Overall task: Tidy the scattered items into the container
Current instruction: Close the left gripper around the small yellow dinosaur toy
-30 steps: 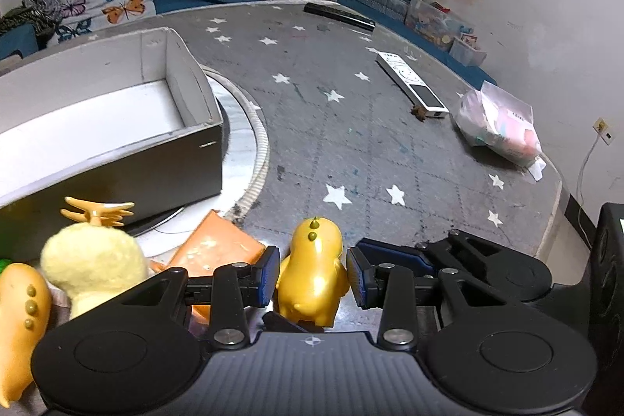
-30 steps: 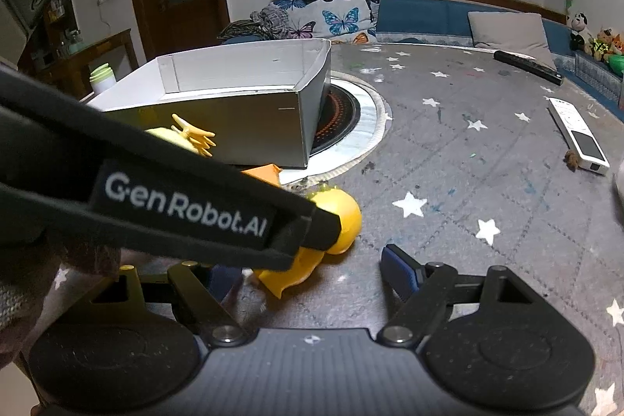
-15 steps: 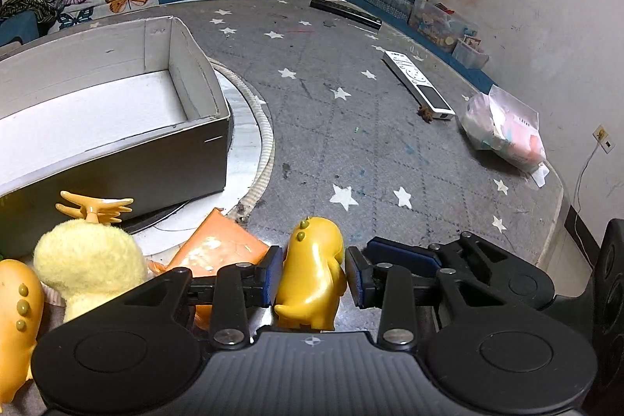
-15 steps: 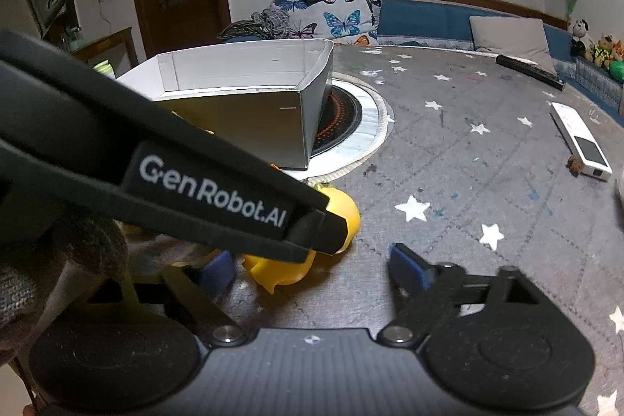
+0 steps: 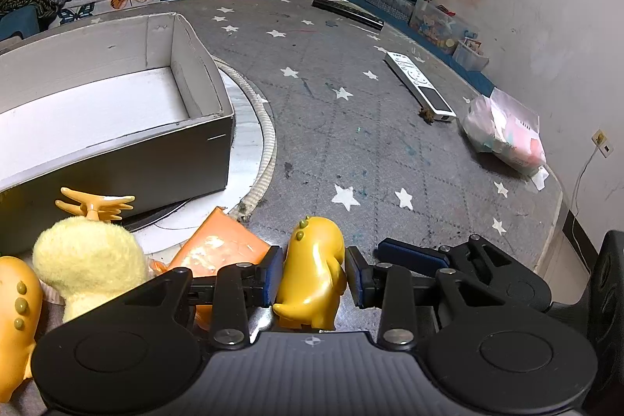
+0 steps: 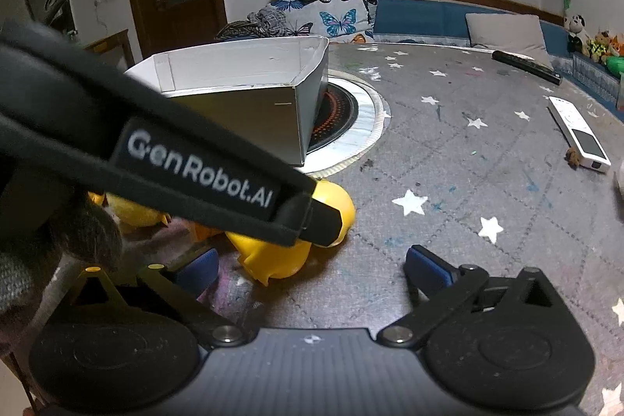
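A glossy yellow dinosaur toy stands on the grey star-patterned table, and my left gripper is shut on it, both blue pads against its sides. The right wrist view shows the same toy half hidden behind the left gripper's black strap. My right gripper is low over the table with its jaws opening wide; the toy lies just ahead of its left pad, untouched. The white open box stands to the upper left. A yellow plush, an orange packet and a second dinosaur lie at the left.
The box rests partly on a round hob set in the table. A white remote, a black remote and a plastic bag lie on the right half. The table edge curves close by on the right.
The left jaws closed onto the yellow dinosaur toy and stayed there. The right jaws spread much wider. Neither hand shifted noticeably.
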Motion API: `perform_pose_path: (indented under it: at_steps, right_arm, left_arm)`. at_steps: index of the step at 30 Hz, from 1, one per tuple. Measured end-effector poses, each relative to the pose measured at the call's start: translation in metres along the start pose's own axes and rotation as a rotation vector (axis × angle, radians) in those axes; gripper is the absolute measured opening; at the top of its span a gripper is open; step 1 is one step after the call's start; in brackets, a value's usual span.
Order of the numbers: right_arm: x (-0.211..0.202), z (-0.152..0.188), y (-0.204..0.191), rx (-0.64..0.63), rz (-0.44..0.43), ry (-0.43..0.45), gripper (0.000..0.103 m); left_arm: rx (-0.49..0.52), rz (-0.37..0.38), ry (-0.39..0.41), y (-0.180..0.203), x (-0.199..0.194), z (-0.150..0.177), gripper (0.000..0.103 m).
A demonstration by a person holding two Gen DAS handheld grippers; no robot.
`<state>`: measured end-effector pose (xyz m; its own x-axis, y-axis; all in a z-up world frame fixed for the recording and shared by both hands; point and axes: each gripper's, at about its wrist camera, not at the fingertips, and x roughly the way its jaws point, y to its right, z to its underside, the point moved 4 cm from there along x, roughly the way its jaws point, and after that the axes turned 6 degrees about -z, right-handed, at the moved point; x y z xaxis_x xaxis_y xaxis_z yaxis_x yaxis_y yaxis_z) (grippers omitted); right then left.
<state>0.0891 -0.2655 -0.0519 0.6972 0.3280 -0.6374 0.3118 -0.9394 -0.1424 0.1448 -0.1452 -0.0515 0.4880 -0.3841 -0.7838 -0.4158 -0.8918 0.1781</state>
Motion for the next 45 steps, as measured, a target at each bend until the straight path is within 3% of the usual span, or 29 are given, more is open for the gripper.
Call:
perform_pose_path:
  at_steps: [4,12,31,45]
  right_arm:
    - [0.003,0.002,-0.007,-0.060,0.028,-0.022,0.103]
    - [0.004,0.001,-0.006,-0.055,0.025,-0.034,0.103]
    - [0.005,0.003,-0.007,-0.075,0.017,0.009,0.103]
    - [0.004,-0.005,-0.006,-0.064,-0.020,0.030,0.089]
  left_arm:
    - [-0.004,-0.009,-0.007,0.000,0.002,0.002,0.037]
    - [-0.006,-0.008,-0.008,0.000,0.002,0.004,0.037]
    - [-0.076,0.026,-0.031,-0.009,0.007,-0.003,0.038]
    - [-0.163,0.062,-0.056,-0.017,0.008,-0.013,0.038]
